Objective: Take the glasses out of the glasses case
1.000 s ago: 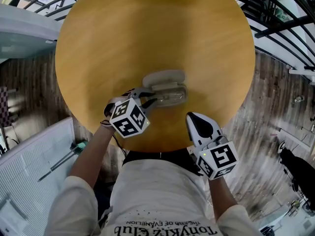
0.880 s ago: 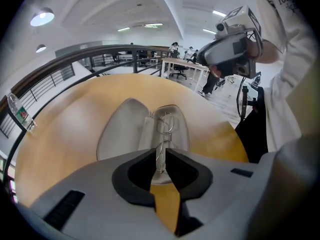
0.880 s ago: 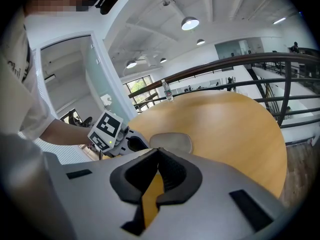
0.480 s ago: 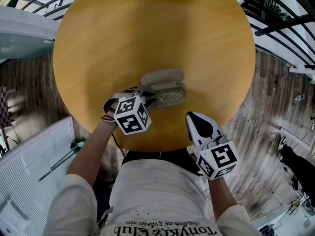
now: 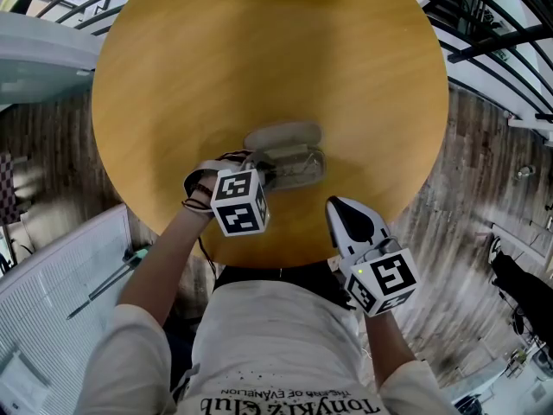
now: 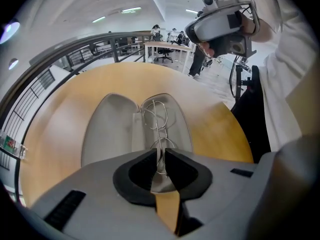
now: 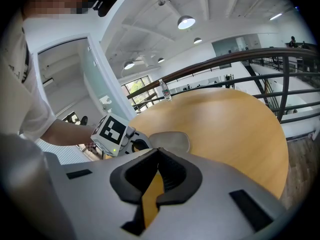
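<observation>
Fingers [image 6: 145,165] of left gripper [image 6: 159,156] nearly together, pinching the thin wire frame of the glasses [image 6: 156,119] at its near end. Glasses lie lengthwise in the open glasses case [image 6: 107,131], in the half closer to the bench's near edge; judging by how low they sit, not lifted clear yet. Right gripper [image 7: 157,150] fingers closed together on nothing, held off the near edge of the bench [image 5: 259,50], apart from the case. Case sits on the bench close to its near edge, roughly mid-width, lid half lying open beside the tray half. Risks: the grip is on slim wire, so the frame could slip or twist out when pulled. A hard squeeze could bend it. Nothing holds the case down, so it may drag or lift along if the frame catches on the rim. Glasses: thin silvery metal frame, roundish clear lenses, folded, probably light and springy. Case: pale grey, smooth oval clamshell.
</observation>
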`<action>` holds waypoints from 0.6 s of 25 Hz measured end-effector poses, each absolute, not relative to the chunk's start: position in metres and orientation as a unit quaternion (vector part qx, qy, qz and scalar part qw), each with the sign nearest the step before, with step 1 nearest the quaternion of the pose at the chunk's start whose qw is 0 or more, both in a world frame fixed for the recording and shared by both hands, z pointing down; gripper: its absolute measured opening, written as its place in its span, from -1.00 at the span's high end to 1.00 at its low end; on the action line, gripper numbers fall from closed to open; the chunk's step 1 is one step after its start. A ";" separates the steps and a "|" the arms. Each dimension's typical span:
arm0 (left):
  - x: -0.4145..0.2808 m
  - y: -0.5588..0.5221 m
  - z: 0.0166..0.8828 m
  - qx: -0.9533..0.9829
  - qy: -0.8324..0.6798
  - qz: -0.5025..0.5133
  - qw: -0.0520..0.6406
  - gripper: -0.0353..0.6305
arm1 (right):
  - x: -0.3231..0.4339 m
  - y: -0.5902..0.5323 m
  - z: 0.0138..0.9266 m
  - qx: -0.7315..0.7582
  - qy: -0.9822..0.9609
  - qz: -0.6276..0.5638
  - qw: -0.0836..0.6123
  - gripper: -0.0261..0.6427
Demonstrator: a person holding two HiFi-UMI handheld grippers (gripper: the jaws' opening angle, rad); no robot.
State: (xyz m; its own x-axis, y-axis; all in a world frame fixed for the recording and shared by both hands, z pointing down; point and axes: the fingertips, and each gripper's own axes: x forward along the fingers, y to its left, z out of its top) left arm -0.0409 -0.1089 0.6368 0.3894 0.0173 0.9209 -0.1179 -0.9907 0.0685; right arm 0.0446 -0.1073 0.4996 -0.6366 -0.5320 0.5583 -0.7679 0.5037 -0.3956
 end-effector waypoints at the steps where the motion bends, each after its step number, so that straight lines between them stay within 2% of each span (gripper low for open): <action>1: -0.040 -0.108 0.638 0.829 -0.028 0.555 0.060 0.69 | 0.045 -0.107 0.500 0.384 -0.847 0.318 0.185 0.85; 15: -0.039 -0.107 0.640 0.809 -0.030 0.586 0.043 0.78 | 0.045 -0.109 0.500 0.383 -0.847 0.320 0.180 0.85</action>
State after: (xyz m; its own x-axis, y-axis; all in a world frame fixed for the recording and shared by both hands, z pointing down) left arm -0.0391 -0.1068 0.6405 0.3114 0.0018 0.9503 -0.0997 -0.9944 0.0345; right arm 0.0455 -0.1094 0.5001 -0.6410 -0.5348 0.5506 -0.7652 0.5014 -0.4038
